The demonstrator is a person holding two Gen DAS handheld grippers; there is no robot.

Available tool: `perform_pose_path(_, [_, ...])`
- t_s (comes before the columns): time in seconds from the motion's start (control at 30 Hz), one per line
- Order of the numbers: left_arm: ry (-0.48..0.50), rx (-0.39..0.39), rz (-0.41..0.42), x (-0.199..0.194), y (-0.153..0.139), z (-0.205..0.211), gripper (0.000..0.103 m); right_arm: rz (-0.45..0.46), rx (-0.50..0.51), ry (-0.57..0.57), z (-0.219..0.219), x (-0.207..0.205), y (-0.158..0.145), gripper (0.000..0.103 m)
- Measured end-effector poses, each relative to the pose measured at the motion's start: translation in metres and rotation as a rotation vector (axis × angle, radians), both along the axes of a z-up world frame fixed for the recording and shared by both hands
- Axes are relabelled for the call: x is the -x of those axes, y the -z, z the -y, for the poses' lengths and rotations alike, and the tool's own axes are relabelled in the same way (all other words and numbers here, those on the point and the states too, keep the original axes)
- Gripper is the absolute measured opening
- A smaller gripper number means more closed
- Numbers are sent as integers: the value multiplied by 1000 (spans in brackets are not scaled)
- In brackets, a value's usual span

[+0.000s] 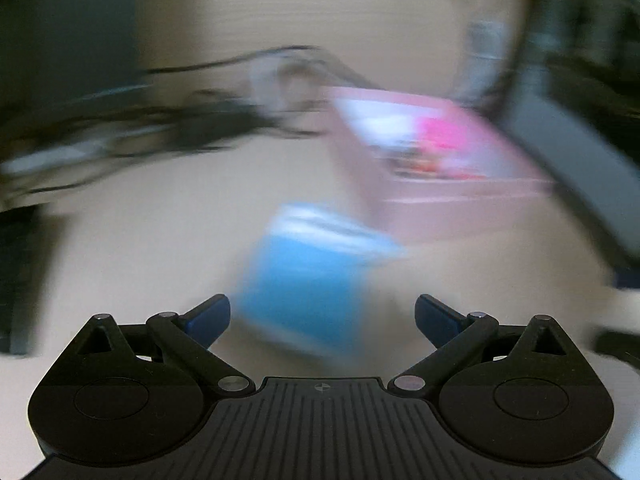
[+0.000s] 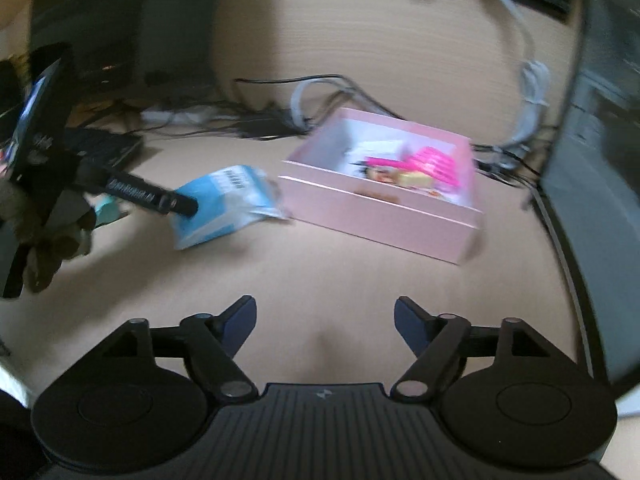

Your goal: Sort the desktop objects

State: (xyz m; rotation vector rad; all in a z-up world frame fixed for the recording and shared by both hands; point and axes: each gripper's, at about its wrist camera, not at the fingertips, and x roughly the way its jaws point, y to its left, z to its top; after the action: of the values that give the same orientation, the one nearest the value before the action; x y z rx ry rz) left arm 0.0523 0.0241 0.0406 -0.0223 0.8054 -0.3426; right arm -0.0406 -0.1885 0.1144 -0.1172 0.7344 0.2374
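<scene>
While both grippers' fingers gape empty, blue packet (image 2: 224, 204) lies flat, long axis slanting toward pink box (image 2: 384, 208).

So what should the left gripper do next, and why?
Probably ease forward and down until its fingers straddle the blue packet. The left gripper is open and empty, and the packet lies on the desk just ahead of it, outside the pink box where other items already sit.
</scene>
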Motion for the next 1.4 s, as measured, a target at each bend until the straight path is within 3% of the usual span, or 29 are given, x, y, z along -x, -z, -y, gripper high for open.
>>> perform_pose_path(0.1, [152,45,17,19,-6,25,102,-6,-15,42,9,-11,-3,80])
perform_pose_path(0.17, [149,28,28,32,-9,30,102,8,-26,36,8,-19,-6,83])
perform_pose_path(0.33, [-96,-24,10,58,-11,-1,102,1,-70,-56,-21,-48,-9,90])
perform_pose_path(0.53, [-450,-146,-37,93,-16,-65,102,-108,-175,-71,-92,-101,0,92])
perform_pose_path(0.67, [-565,-170,-47,126,-20,-98,102,-193,-176,1,-142,-138,26,92])
perform_pose_path(0.77, [-624,-170,-48,146,-22,-119,102,-123,-93,-4,-169,-144,41,92])
perform_pose_path(0.8, [-636,-166,-47,149,-24,-126,102,-97,-48,-33,-179,-143,45,83])
perform_pose_path(0.87, [-641,-153,-46,151,-22,-137,102,-129,-24,-89,-187,-143,54,59])
perform_pose_path(0.93, [-632,-127,-52,142,-17,-143,102,-129,-23,-112,-186,-135,57,55])
perform_pose_path(1.0, [-613,-107,-65,129,-10,-144,97,-145,-45,-133,-177,-123,55,53])
perform_pose_path(1.1, [-531,-106,-59,106,-4,-134,80,-164,-66,-130,-150,-101,52,53])
perform_pose_path(1.27, [-385,-149,-25,59,3,-105,77,-121,-22,-28,-86,-60,44,53])
perform_pose_path(1.4, [-299,-238,-30,25,12,-81,52,-92,-17,90,-35,-42,42,53])
